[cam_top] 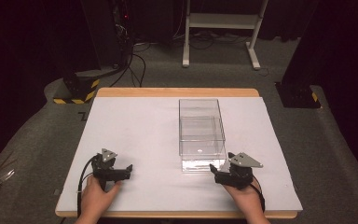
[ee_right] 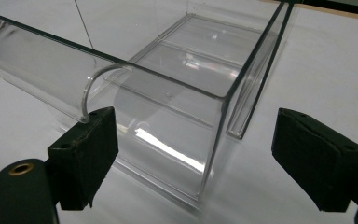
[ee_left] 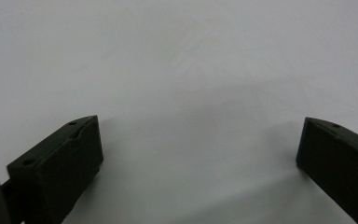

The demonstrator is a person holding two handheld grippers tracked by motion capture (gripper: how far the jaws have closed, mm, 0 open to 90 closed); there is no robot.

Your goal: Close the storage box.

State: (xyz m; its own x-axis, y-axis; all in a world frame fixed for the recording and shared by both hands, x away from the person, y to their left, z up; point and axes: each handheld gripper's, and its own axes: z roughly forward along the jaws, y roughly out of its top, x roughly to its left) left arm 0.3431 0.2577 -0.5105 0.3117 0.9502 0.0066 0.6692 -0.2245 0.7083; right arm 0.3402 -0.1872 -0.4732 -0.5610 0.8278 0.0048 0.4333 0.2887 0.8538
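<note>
A clear plastic box (cam_top: 201,133) stands open-topped on the white table top (cam_top: 135,126), right of the middle. In the right gripper view the clear plastic box (ee_right: 168,93) has a curved near wall, and its near corner lies between my jaws. My right gripper (cam_top: 220,163) sits at that near right corner; my right gripper (ee_right: 196,140) is open, the left pad close to the curved rim and the right pad well apart from the wall. My left gripper (cam_top: 128,170) rests at the front left, pointing right. My left gripper (ee_left: 198,140) is open wide over bare white surface.
The table's wooden edge (cam_top: 177,92) runs along the far side. Beyond it on the grey carpet stand a white frame (cam_top: 223,21), a striped post base (cam_top: 77,88) at left and a dark post base (cam_top: 298,91) at right. A cable trails from the left gripper.
</note>
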